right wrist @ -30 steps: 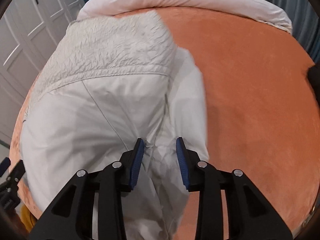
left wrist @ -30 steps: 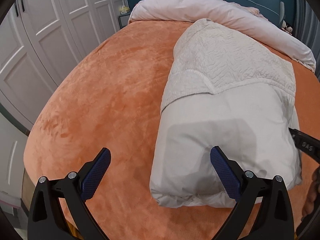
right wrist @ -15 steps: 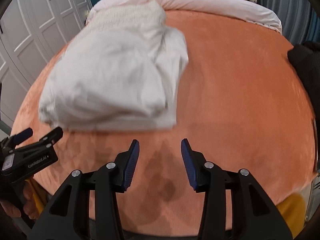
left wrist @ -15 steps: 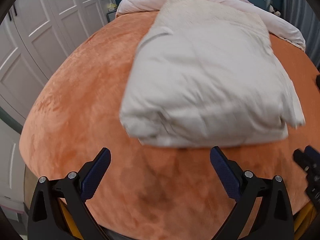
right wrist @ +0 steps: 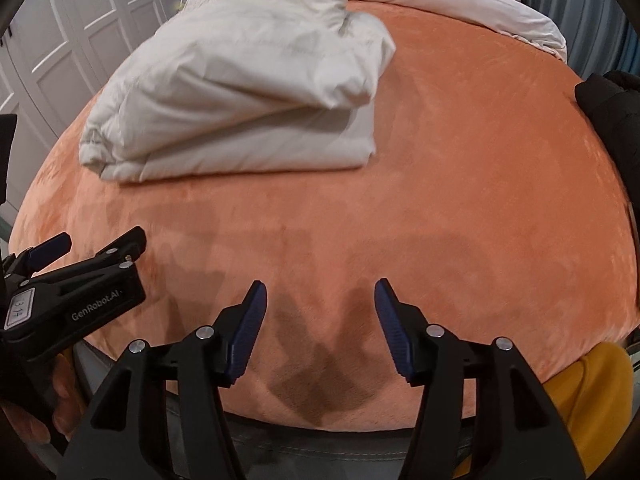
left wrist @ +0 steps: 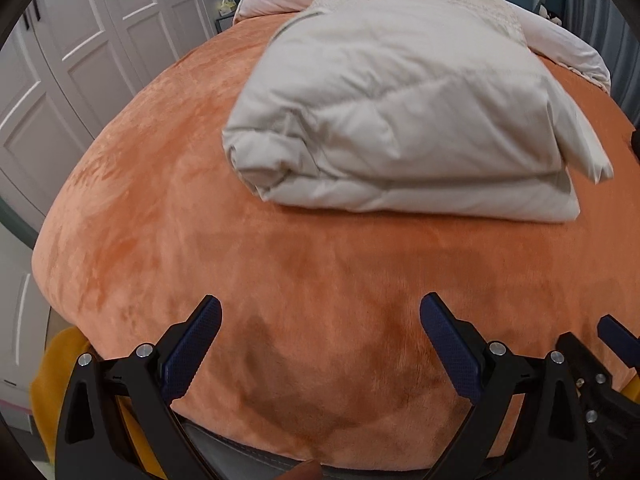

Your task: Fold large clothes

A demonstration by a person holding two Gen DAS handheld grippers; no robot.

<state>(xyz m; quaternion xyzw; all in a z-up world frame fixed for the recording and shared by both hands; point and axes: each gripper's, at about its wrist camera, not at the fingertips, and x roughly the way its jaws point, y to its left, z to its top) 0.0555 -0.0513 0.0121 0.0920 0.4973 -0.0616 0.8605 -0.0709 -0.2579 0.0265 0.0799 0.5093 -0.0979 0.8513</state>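
A large white padded garment (left wrist: pixel 400 120) lies folded in a thick bundle on the orange bedspread (left wrist: pixel 280 300). It also shows in the right wrist view (right wrist: pixel 240 92), left of centre. My left gripper (left wrist: pixel 320 324) is open and empty, hovering over the bed's near edge, well short of the bundle. My right gripper (right wrist: pixel 320 304) is open and empty too, over the same near edge. The left gripper shows at the left of the right wrist view (right wrist: pixel 72 280).
A pale pink duvet (left wrist: pixel 568 44) lies rolled along the head of the bed. White wardrobe doors (left wrist: pixel 80 60) stand to the left. A black garment (right wrist: pixel 612 120) sits at the bed's right edge. Yellow fabric (right wrist: pixel 588 392) shows below the near edge.
Both grippers pulled back from the garment to the bed's near edge. The right gripper let go of the white fabric and opened. The garment now lies folded over on itself.
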